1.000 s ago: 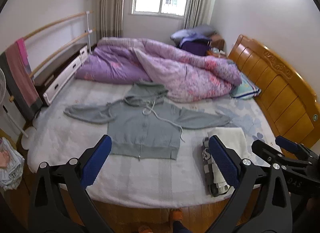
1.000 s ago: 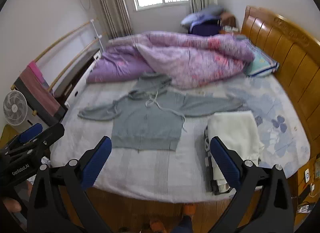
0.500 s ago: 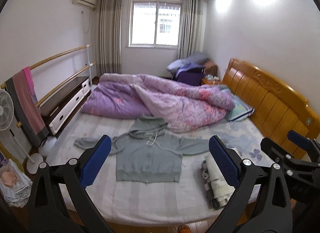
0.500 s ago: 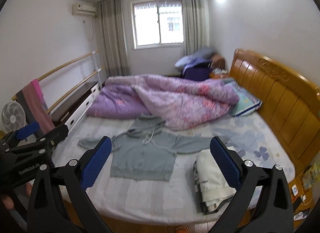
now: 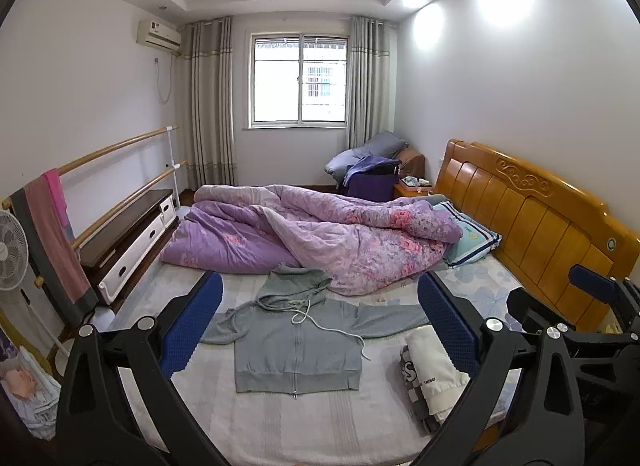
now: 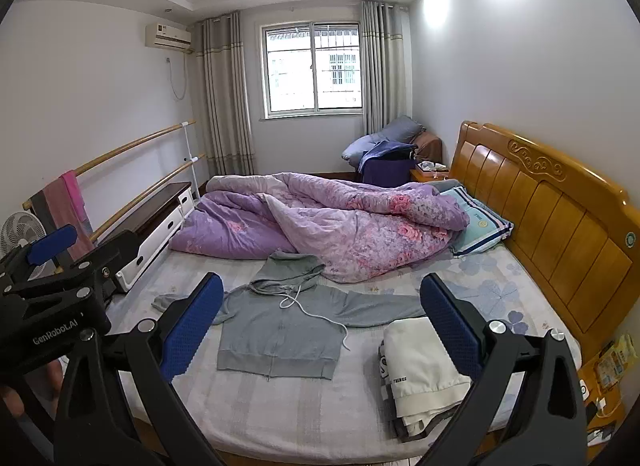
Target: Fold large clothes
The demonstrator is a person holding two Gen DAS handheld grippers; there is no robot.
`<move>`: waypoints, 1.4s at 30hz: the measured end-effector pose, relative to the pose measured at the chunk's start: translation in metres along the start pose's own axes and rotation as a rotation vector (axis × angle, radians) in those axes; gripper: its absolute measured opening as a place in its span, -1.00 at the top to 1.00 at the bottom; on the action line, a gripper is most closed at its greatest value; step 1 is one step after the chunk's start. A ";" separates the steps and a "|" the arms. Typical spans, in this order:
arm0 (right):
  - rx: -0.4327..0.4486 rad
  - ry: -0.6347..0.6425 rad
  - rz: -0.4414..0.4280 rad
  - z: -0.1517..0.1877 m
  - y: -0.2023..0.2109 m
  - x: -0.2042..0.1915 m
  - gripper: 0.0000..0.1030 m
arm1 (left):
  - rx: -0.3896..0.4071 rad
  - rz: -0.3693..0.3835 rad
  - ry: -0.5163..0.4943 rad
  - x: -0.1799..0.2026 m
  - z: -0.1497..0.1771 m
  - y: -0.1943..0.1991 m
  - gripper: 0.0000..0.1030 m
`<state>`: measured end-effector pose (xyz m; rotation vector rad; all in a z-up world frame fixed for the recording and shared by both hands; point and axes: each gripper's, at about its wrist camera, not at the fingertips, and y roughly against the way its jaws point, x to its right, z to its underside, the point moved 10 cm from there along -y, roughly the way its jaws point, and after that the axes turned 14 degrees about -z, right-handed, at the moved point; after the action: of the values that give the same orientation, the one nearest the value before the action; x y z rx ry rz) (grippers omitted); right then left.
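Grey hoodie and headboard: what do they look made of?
Grey hoodie: looks like a soft matte knit, probably cotton fleece, judging by the ribbed hem, zipper and white drawcord; it lies limp and flat on the bed. Headboard: seemingly wood with a glossy orange-brown varnish, shown by panel grooves, a carved scroll and surface sheen; solid or veneer cannot be told.

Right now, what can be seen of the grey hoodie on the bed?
The grey hoodie is a soft knit zip-up with a ribbed hem, a hood and a white drawstring trailing across its chest. It lies flat, front up and zipped, on the pale bedsheet, both sleeves spread sideways, hem toward the cameras. Its hood meets the edge of the purple quilt; one sleeve runs just behind the stack of folded clothes. Neither gripper touches it.
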<state>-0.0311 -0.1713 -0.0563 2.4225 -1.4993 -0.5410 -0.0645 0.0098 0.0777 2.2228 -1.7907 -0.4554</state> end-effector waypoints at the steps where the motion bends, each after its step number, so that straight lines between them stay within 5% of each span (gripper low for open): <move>1: 0.005 0.000 0.005 0.001 0.000 0.002 -0.85 | 0.000 0.003 0.001 0.001 -0.001 0.000 -0.90; 42: -0.017 -0.013 0.054 -0.002 0.003 0.001 -0.85 | -0.036 0.021 -0.013 0.019 0.009 -0.024 -0.90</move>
<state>-0.0326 -0.1730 -0.0538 2.3624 -1.5542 -0.5563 -0.0423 -0.0031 0.0589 2.1798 -1.7970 -0.4949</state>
